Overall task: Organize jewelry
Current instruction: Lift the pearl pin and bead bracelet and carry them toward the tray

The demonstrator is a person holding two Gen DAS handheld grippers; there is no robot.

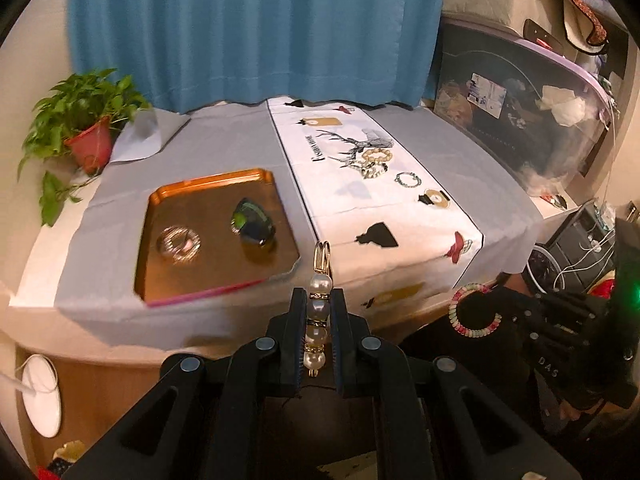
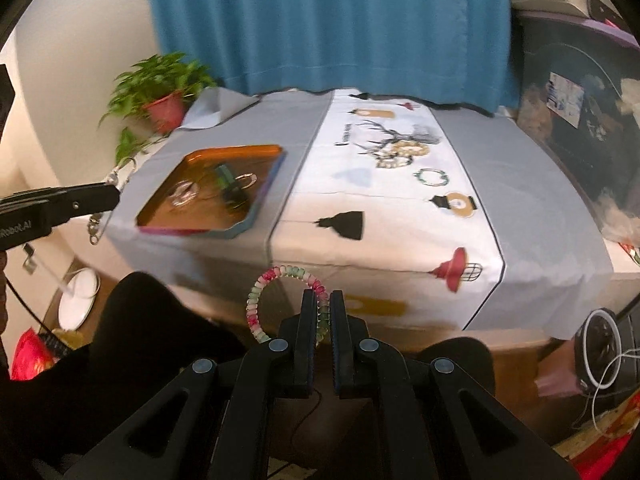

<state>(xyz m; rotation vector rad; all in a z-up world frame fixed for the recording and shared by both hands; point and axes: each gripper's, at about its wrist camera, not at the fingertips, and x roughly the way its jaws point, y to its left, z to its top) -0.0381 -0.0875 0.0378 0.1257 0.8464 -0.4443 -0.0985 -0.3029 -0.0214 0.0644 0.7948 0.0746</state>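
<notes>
- While both grippers hang off the near edge of the table, each is clamped on a piece: the left gripper pinches a pearl hair clip between its pads, and the right gripper is closed on the rim of a pastel coil bracelet.
- Lying straight along the left fingers, the clip's long axis points away from the camera, its gold loop end sticking out past the tips toward the table.
- Most of the bracelet's ring stands free to the left of the right jaws, gripped only at its right side.
- Ahead and left of the left jaws sits the orange tray, its near right corner just beyond the clip's tip in the left wrist view; I judge the left hand the nearer one to it, with the right needing to cross leftward.
- Inside the tray lie a silvery ring-shaped piece on its left side and a dark green piece on its right; motion blur hides what exactly they are.
- Further right, on the printed white runner, a beige bead bracelet, a tangled cluster beside it and a small green bracelet are not yet sorted.
- At the far left corner stands a potted plant, well apart from the tray.
</notes>
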